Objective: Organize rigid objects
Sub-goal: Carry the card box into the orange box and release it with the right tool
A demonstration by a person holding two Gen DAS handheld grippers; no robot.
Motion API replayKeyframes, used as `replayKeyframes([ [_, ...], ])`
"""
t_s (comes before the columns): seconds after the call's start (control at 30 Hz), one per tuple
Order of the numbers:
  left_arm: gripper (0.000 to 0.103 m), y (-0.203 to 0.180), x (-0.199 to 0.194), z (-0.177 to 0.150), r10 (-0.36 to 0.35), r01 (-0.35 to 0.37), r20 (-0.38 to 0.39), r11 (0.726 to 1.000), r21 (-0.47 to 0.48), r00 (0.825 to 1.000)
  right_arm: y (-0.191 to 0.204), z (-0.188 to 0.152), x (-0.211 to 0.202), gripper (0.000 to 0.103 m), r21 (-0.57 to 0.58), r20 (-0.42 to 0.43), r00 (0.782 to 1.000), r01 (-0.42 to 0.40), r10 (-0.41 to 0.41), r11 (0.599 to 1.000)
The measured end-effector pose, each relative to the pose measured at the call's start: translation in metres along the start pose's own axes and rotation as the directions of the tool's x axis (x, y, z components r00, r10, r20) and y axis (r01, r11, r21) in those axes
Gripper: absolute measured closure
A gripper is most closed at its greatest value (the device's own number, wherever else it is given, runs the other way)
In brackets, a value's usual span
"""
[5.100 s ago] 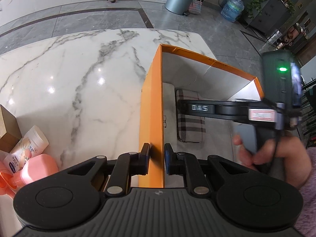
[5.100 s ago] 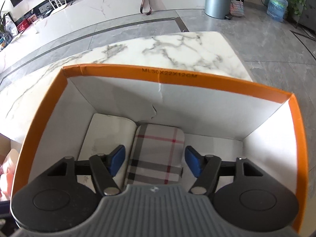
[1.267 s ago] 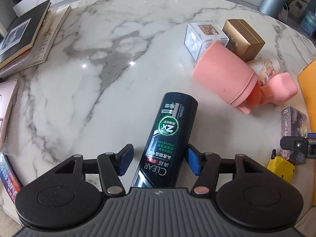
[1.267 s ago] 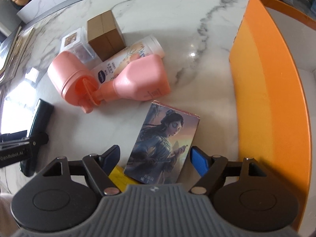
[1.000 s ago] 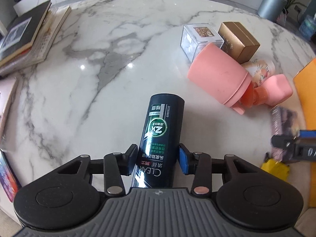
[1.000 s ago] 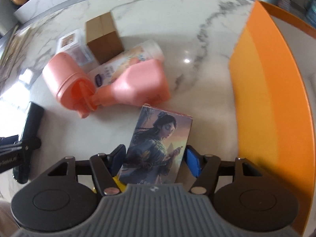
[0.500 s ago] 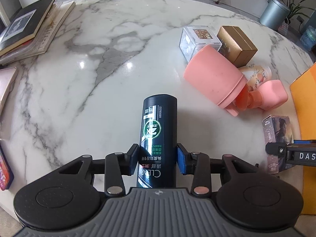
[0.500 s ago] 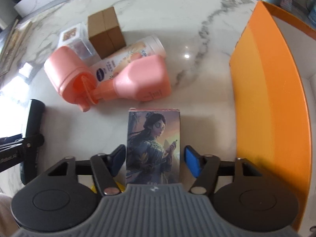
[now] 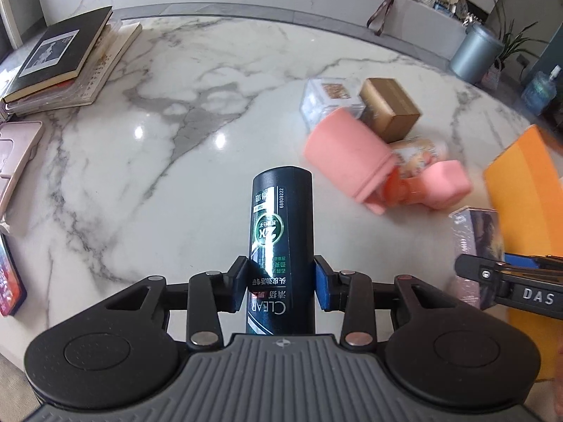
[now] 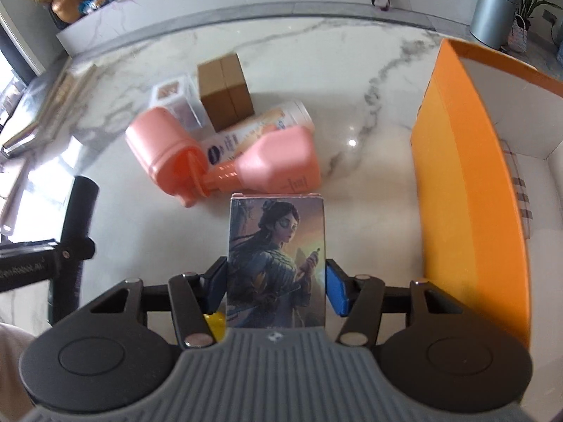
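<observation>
A dark CLEAR shampoo bottle (image 9: 281, 211) sticks out forward from my left gripper (image 9: 279, 281), which is shut on its lower body; the bottle hangs above the marble table (image 9: 176, 183). My right gripper (image 10: 276, 281) holds a small box with a painted figure (image 10: 278, 239). Its jaws are closing, and both blue pads touch the box's sides. This box also shows at the right edge of the left wrist view (image 9: 475, 232). The orange storage box (image 10: 457, 183) stands open to the right of both grippers.
A pile lies ahead: a pink jug (image 10: 281, 161), a pink jar (image 10: 158, 140), a lotion tube (image 10: 253, 130), a brown box (image 10: 225, 91) and a clear box (image 10: 176, 98). A yellow item (image 10: 214, 320) lies under the right gripper. Stacked books (image 9: 59, 63) sit far left. A plaid case (image 10: 520, 190) lies in the orange box.
Both grippers have closed on their objects and risen: the bottle and the picture box came off the table and now line up with the fingers. The pile looks farther away.
</observation>
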State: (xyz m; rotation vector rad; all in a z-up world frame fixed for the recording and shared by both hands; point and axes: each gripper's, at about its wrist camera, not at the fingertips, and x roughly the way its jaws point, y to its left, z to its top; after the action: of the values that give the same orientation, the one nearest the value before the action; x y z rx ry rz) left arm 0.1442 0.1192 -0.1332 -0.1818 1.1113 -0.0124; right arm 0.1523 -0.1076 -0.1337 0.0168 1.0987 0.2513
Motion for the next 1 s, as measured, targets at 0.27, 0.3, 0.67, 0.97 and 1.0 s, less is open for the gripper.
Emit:
replayKeyframes([
  [0.27, 0.06, -0.05, -0.048, 0.005, -0.136, 0.135, 0.07, 0.991, 0.025, 0.988, -0.008, -0.004, -0.057, 0.045, -0.002, 0.124, 0.991, -0.047, 0.047, 0.999],
  [0.3, 0.059, -0.058, -0.053, 0.008, -0.153, 0.15, 0.08, 0.988, 0.038, 0.985, -0.011, -0.006, -0.067, 0.045, -0.004, 0.146, 0.988, -0.049, 0.049, 0.999],
  [0.67, 0.06, -0.192, -0.076, 0.033, -0.372, 0.339, 0.087, 0.903, 0.264, 0.924, -0.084, -0.022, -0.157, 0.045, -0.006, 0.299, 0.954, 0.027, -0.024, 1.0],
  [0.97, 0.059, -0.258, -0.036, 0.043, -0.435, 0.413, 0.002, 0.856, 0.309, 0.9, -0.177, -0.015, -0.136, 0.045, 0.002, 0.2, 0.972, 0.129, -0.126, 0.992],
  [1.0, 0.059, -0.261, -0.031, 0.045, -0.437, 0.418, -0.007, 0.856, 0.304, 0.899, -0.187, -0.011, -0.129, 0.045, 0.003, 0.183, 0.973, 0.14, -0.138, 0.99],
])
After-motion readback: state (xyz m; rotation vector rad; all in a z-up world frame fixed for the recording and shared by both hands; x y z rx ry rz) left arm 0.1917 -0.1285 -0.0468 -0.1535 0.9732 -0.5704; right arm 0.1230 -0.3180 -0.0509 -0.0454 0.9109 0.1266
